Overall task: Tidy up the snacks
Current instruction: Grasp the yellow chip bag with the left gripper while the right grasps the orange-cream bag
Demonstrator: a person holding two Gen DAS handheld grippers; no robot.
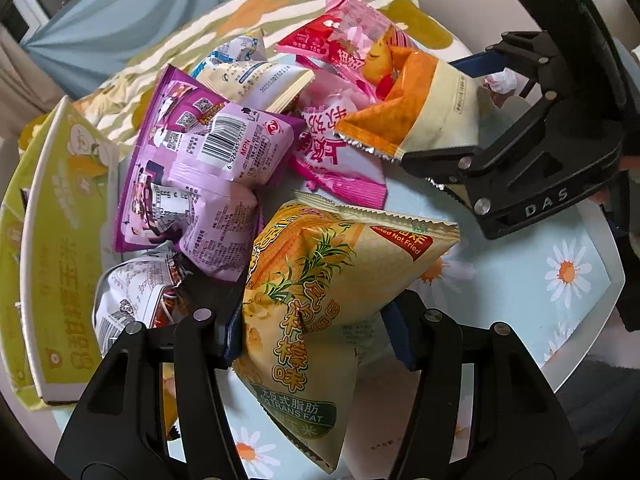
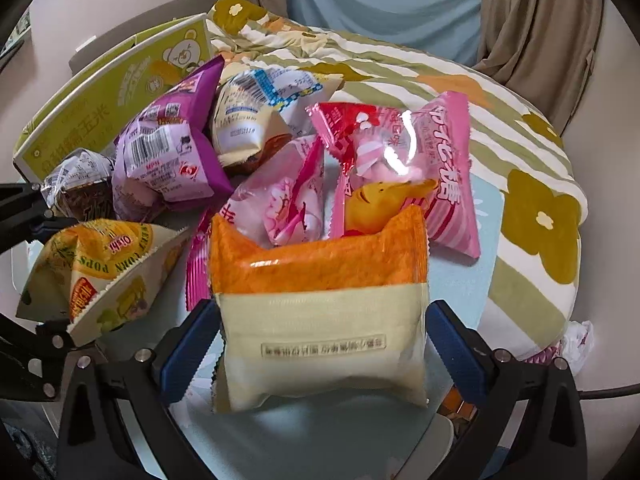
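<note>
Two grippers work the snack pile, each with a bag between its blue pads. The left gripper [image 1: 316,336] is clenched on a puffy yellow corn-snack bag [image 1: 320,304] printed with green stalks, pinched at its waist; its lower corner is cut off by the black fingers. The right gripper [image 2: 320,344] grasps an orange-and-cream foil packet [image 2: 320,312] by its cream end, pads pressed to both side edges; the small print on it is too blurred to read. Beyond them, on a round pale-blue daisy-print tabletop [image 1: 576,280], lie a purple bag [image 1: 200,168], pink candy packets [image 2: 432,176], a cream-and-blue packet [image 2: 256,120] and a half-hidden silver wrapper [image 1: 128,300]. A lime-green cardboard box [image 1: 52,240] stands at the pile's left.
</note>
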